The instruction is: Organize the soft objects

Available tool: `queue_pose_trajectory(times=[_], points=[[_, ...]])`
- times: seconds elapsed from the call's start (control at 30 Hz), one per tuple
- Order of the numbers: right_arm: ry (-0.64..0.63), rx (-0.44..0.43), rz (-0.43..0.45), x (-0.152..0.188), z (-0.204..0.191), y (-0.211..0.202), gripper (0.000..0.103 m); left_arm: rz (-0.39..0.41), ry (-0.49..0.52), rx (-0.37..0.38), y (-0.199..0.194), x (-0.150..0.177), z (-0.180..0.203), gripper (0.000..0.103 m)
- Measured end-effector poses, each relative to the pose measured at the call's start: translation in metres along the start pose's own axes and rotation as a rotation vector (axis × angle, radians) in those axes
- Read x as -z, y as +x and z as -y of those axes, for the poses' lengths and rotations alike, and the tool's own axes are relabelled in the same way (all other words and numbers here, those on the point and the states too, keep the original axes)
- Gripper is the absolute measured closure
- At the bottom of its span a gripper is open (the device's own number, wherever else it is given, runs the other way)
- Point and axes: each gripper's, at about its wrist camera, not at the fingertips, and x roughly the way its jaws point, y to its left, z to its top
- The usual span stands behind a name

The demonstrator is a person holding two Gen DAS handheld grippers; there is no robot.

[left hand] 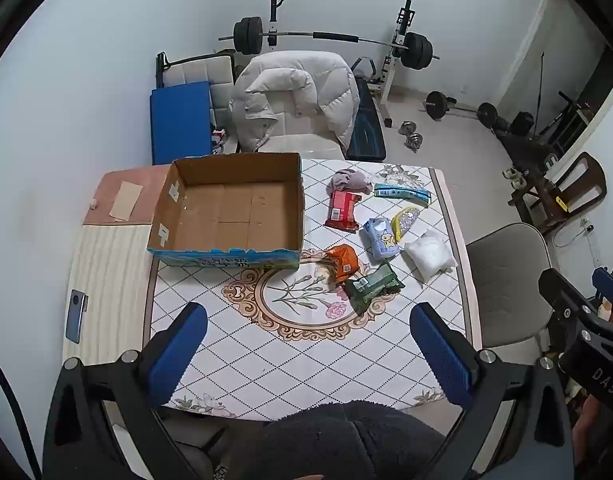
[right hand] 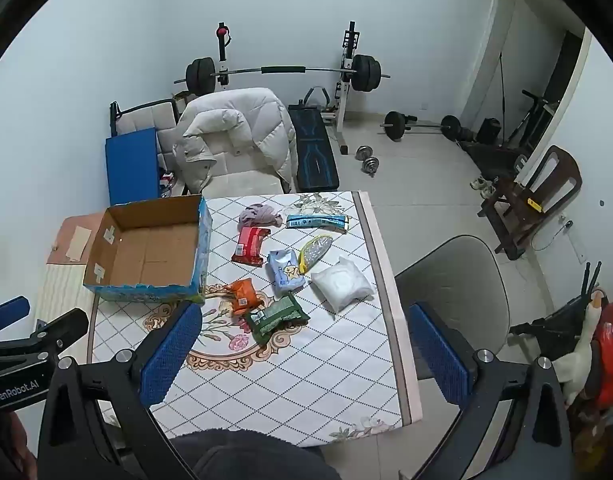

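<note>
An open, empty cardboard box (left hand: 230, 208) (right hand: 146, 256) stands on the table's left. To its right lie several soft packs: a purple cloth (left hand: 348, 181) (right hand: 258, 215), a red pack (left hand: 342, 210) (right hand: 249, 246), a long blue pack (left hand: 402, 193) (right hand: 316, 222), a light-blue pack (left hand: 380, 238) (right hand: 286, 272), a yellow-rimmed pouch (left hand: 404, 220) (right hand: 315, 252), a white bag (left hand: 430, 254) (right hand: 342, 282), an orange pack (left hand: 343, 261) (right hand: 244, 300) and a green pack (left hand: 372, 284) (right hand: 276, 314). My left gripper (left hand: 308, 344) and right gripper (right hand: 302, 344) are open and empty, high above the table's near side.
A floral tablecloth (left hand: 306, 352) covers the table. A phone (left hand: 76, 316) lies at the left edge. A grey chair (right hand: 454, 292) stands on the right, a chair with a white jacket (left hand: 294, 96) behind. Weights and a barbell rack (right hand: 282, 72) stand on the floor beyond.
</note>
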Motion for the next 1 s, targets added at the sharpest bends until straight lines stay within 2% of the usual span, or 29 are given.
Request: queue_pose_trajectory(times=[0.23, 1.0], points=[[-0.014, 0.012, 0.006, 0.002, -0.001, -0.001, 0.000, -0.007, 0.002, 0.006, -0.001, 0.000, -0.001, 0.000], [-0.034, 0.030, 0.019, 0.001, -0.007, -0.008, 0.000, 0.044, -0.003, -0.007, -0.012, -0.005, -0.006, 0.000]])
